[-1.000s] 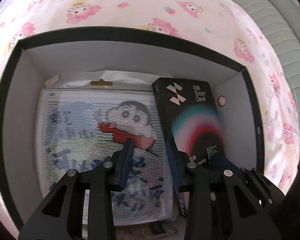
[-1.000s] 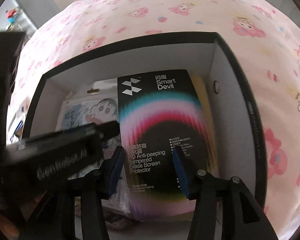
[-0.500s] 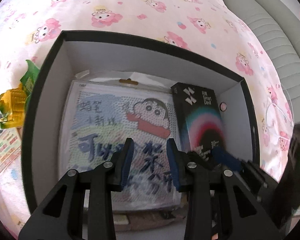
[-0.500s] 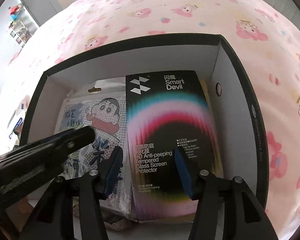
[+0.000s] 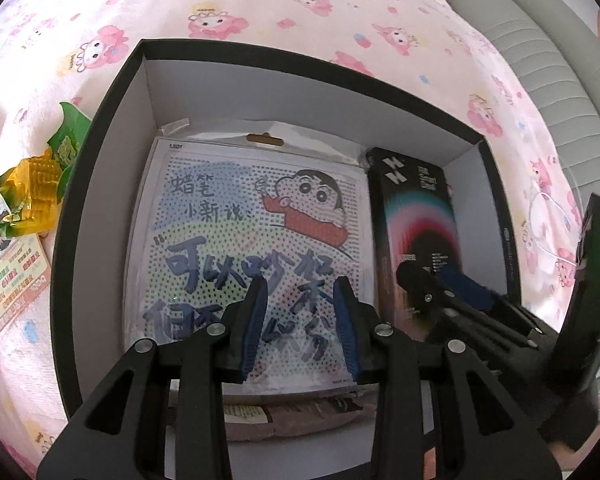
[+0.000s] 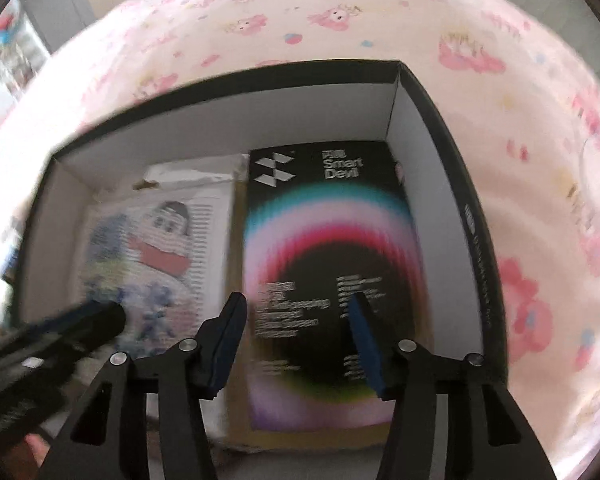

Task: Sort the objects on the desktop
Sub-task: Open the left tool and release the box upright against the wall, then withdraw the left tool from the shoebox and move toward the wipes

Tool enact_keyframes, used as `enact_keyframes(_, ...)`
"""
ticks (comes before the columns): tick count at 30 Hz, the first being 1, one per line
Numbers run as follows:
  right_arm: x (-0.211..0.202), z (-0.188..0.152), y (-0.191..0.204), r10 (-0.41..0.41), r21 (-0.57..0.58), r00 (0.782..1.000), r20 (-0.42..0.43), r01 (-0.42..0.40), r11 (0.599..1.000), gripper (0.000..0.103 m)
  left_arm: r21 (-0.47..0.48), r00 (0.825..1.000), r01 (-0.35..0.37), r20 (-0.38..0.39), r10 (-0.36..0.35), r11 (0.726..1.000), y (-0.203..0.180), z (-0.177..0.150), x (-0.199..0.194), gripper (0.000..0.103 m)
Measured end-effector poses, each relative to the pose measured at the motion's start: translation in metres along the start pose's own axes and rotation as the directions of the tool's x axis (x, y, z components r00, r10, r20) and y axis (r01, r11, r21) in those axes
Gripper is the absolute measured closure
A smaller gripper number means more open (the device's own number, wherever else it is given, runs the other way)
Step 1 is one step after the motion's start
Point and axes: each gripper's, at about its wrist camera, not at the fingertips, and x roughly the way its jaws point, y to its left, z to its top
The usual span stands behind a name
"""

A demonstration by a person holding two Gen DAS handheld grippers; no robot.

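Looking along your left gripper (image 5: 300, 320), you see its blue pads parted with nothing between them, poised above the cartoon sticker sheet (image 5: 252, 248) that lies flat on the floor of the black box (image 5: 116, 92). Your right gripper (image 6: 296, 336) is likewise released: its jaws have just been opening slightly, they stand apart over the lower half of the screen protector package (image 6: 328, 264), and the pads press on nothing. That package lies inside the box, along its right wall, just beside the sticker sheet and overlapping its right edge. The box rests on a pink cartoon-print cloth (image 5: 260, 8). Outside the box, on its left in the left wrist view, lie a green and yellow snack wrapper (image 5: 40, 184) and a printed card (image 5: 12, 280). The right wrist view is motion-blurred, so fine print on the package is unreadable.
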Motion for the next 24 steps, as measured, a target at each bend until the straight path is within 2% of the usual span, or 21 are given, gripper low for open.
enact_keyframes(2, -0.01, -0.002, -0.008, 0.066, 0.035, 0.998, 0.003, -0.066, 0.997, 0.054, 0.016, 1.0, 0.015, 0.022, -0.016, 1.0, -0.002, -0.005, -0.005, 0.07)
enact_keyframes(6, -0.028, -0.016, -0.002, 0.118, 0.044, 0.993, 0.026, -0.119, 0.992, 0.054, 0.053, 0.997, 0.024, 0.071, -0.028, 0.998, -0.007, -0.017, -0.023, 0.069)
enact_keyframes(10, -0.044, -0.023, 0.016, 0.098, 0.006, 0.991, 0.087, -0.099, 0.995, 0.054, 0.067, 0.993, 0.007, 0.116, -0.015, 0.998, -0.004, -0.029, -0.046, 0.07)
enact_keyframes(15, -0.052, -0.03, 0.024, 0.101, -0.061, 0.98, 0.172, -0.091, 0.994, 0.054, 0.09, 0.986, 0.0, 0.169, -0.015, 0.996, 0.005, -0.048, -0.08, 0.069)
enact_keyframes(20, -0.077, -0.073, 0.045, 0.117, -0.165, 0.957, 0.265, -0.075, 0.983, 0.054, 0.153, 0.971, -0.05, 0.24, 0.012, 0.987, 0.019, -0.087, -0.115, 0.067)
enact_keyframes(24, -0.089, -0.102, 0.06, 0.134, -0.221, 0.944, 0.302, -0.067, 0.973, 0.054, 0.177, 0.965, -0.066, 0.261, 0.018, 0.982, 0.032, -0.12, -0.131, 0.067)
